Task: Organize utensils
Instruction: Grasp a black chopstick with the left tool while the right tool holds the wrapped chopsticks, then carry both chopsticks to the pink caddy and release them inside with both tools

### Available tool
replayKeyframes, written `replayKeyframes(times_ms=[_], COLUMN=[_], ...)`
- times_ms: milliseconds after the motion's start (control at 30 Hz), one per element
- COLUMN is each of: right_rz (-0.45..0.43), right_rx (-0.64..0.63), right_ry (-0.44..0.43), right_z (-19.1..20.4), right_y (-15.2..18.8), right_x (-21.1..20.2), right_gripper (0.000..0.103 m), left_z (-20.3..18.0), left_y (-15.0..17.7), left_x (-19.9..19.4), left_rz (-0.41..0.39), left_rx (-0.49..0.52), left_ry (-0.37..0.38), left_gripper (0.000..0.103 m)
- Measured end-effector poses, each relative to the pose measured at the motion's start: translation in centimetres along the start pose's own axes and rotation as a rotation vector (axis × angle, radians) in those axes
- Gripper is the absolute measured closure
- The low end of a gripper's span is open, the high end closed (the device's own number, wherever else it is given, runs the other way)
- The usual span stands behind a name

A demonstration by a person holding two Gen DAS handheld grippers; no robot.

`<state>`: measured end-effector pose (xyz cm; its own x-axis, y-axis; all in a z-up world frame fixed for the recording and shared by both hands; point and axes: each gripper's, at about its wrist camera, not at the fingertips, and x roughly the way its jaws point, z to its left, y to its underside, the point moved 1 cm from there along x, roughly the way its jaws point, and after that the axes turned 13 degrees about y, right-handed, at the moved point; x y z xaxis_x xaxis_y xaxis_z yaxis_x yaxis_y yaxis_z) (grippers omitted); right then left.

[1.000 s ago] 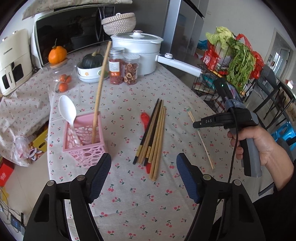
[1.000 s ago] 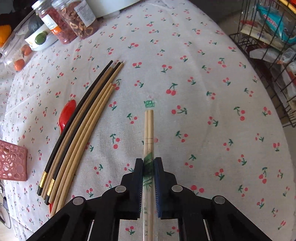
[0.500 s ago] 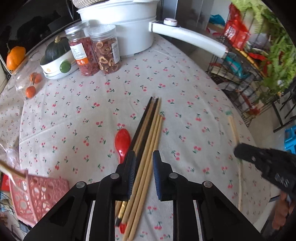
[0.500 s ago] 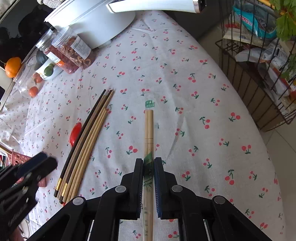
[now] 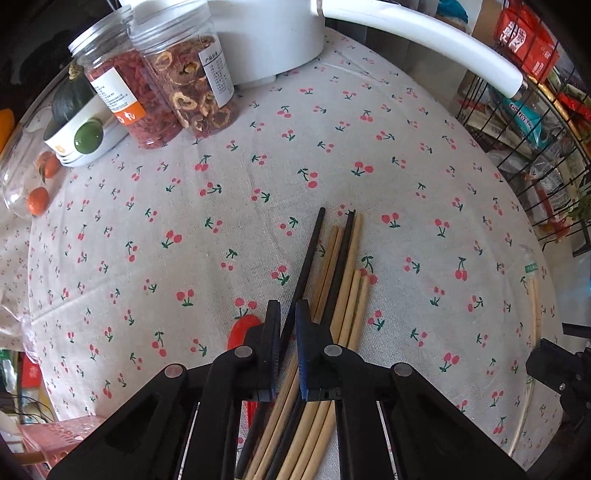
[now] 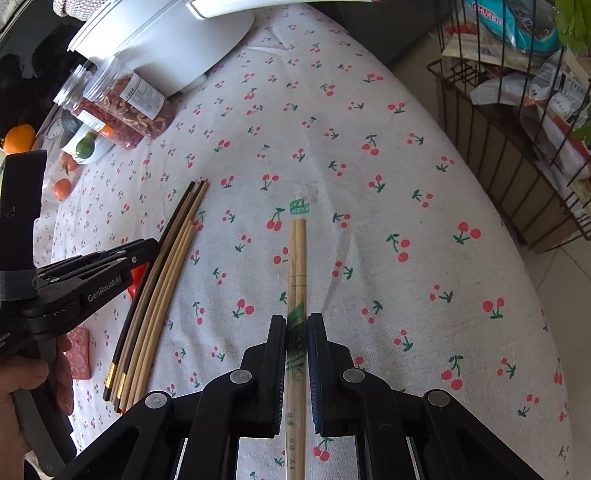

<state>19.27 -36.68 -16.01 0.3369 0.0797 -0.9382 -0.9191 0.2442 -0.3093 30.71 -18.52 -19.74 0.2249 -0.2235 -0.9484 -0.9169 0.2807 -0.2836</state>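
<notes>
Over the middle of the table [image 5: 332, 122], the left gripper [image 5: 287, 325] points steeply down, its jaws having just closed narrow around one black chopstick [image 5: 308, 254] at the left side of the loose bundle [image 6: 155, 291] (two black sticks and about five pale ones, as far as the overlap lets me count). A red spoon [image 5: 242, 328] lies just beside that bundle, partly under the fingers. Nearer the table's right edge, the right gripper [image 6: 296, 332] also tilts downward, clamped on a wrapped pair of bamboo chopsticks [image 6: 297, 258] that lies flat on the cherry cloth. A hand [image 6: 22, 391] grips the left tool's handle. Two jars [image 5: 162, 74] stand by the white pot [image 5: 266, 33] at the far edge.
</notes>
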Motion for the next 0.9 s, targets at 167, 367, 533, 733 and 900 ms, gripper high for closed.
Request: replayKeyframes(times_ms=[167,367,533,733,900], right_rz=[0.002,-0.012,-0.069,-0.16,-0.247], right_rx=[-0.007,-0.023,-0.051,-0.068,-0.092], right_ry=[0.011,0.024,0.034,0.019,0.012], right_z=[0.3,0.8,1.3,2.1,3.1], right_y=[0.1,0.2,0.7,2.1,3.6], right_x=[0.1,0.0,-1.8,-5.5,-8.8], right_gripper=[0.093,0.093,0.093,0.094,0.095], left_z=[0.1,-0.6,-2.0,-3.0,-3.1], left_y=[-0.8,-0.6,2.9,8.2,12.5], left_x=[1.0,0.6,-4.5,-12.1,-17.3], left_rz=[0.019,-0.008,-0.113,-0.261,-0.363], left_rx=[0.004,0.033,0.08,0.149,0.173], left_ry=[-0.033,-0.049,0.007,0.072,0.122], left_gripper=[0.094,0.095,0.095,0.097,0.097])
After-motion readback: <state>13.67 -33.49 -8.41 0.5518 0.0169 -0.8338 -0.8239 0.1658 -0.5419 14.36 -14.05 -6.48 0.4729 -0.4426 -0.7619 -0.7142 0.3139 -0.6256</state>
